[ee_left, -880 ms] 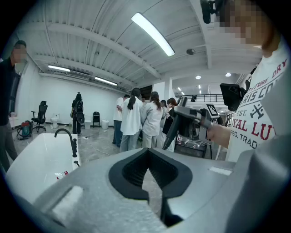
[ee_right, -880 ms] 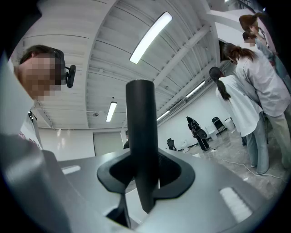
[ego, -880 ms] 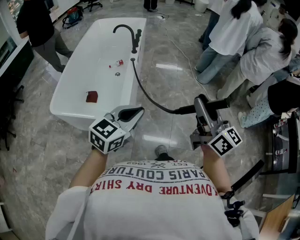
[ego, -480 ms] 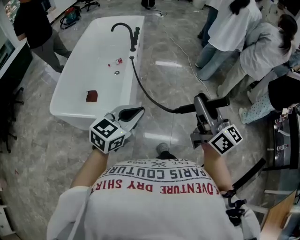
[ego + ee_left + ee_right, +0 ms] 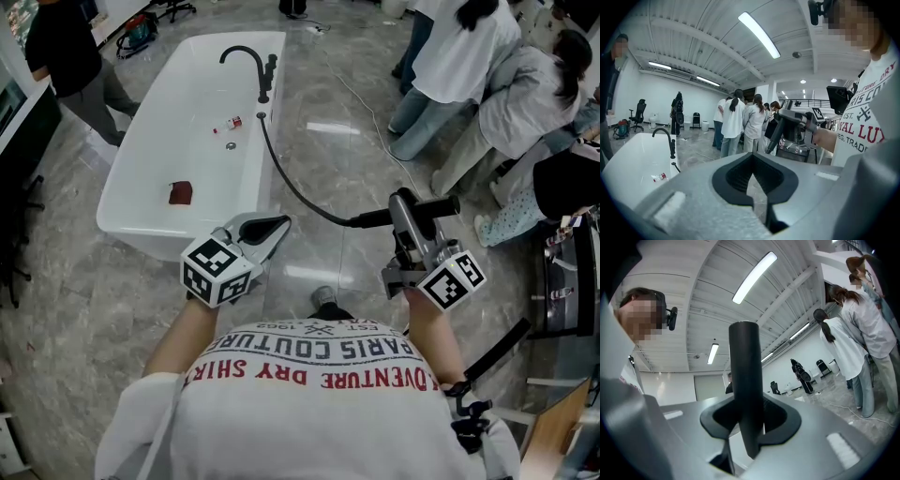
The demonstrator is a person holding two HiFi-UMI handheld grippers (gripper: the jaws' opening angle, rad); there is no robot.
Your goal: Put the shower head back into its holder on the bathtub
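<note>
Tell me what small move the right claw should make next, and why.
Probably carry the shower head toward the black faucet fittings on the bathtub rim. The right claw grips its handle well short of the tub, with the hose trailing back there; the left claw is shut, empty.

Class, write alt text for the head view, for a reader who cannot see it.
The right claw grips a black shower head, whose hose runs to the rim of a white bathtub. The left claw is shut and empty. People in white stand at the upper right.
</note>
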